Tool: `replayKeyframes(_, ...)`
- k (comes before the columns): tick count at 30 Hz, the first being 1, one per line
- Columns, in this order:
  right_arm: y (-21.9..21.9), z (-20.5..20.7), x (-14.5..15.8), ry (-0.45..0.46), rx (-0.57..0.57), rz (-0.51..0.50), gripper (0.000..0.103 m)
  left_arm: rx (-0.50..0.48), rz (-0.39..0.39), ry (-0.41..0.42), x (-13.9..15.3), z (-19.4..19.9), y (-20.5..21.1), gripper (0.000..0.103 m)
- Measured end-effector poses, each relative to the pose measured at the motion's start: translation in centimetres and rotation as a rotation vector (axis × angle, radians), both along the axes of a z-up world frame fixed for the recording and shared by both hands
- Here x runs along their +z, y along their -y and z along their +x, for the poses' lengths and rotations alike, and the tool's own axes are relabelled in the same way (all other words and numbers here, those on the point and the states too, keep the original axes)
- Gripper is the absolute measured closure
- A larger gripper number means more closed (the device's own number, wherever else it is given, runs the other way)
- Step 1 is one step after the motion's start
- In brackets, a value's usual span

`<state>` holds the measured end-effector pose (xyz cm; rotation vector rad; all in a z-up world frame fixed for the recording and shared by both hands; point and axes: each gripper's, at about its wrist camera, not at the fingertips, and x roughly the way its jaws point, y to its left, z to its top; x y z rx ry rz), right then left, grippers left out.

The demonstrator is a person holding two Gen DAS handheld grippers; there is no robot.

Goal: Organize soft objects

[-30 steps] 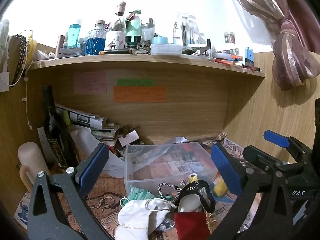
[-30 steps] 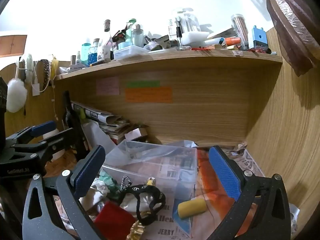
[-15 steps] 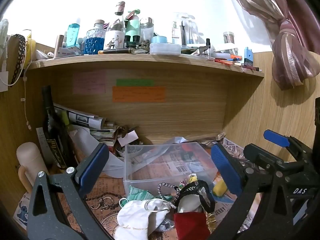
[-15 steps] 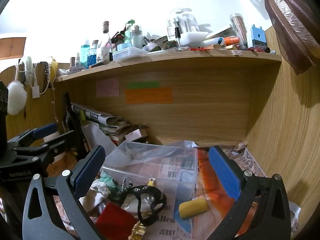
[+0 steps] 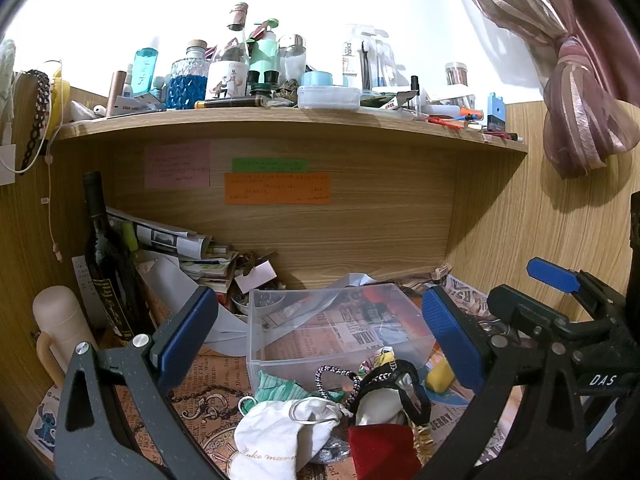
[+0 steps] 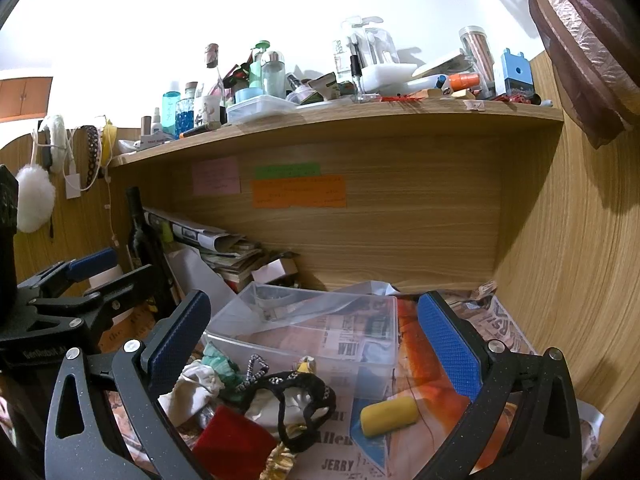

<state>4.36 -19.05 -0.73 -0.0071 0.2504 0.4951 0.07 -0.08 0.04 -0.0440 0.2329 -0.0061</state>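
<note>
Where frame crops it, red pouch [image 5: 380, 450] partly hidden, perhaps velvet, left claw [image 5: 320, 336] spread

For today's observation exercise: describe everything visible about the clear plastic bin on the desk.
The clear plastic bin is a rectangular, see-through, open-topped tub, upright on the newspaper-covered desk under the shelf. Nothing soft shows inside; newsprint shows through its walls. The pile of soft items sits against its near wall; the yellow sponge lies just before its right corner.

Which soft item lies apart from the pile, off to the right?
The yellow sponge, alone on the newspaper right of the clear bin; the others are heaped together.
</note>
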Motion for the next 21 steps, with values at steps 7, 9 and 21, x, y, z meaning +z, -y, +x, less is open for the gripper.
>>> replayKeyframes(7, 0.02, -0.16, 0.06, 0.002, 0.003, 0.009, 0.000, 0.000, 0.003, 0.001, -0.01, 0.00, 0.08, 0.000)
replayKeyframes(9, -0.04, -0.19, 0.08, 0.002, 0.003, 0.010, 0.000, 0.000, 0.003, 0.001, -0.01, -0.01, 0.05, 0.000)
replayKeyframes(21, -0.08, -0.19, 0.14, 0.001, 0.006, 0.014, 0.000, 0.000, 0.005, 0.002, 0.02, -0.04, 0.09, 0.000)
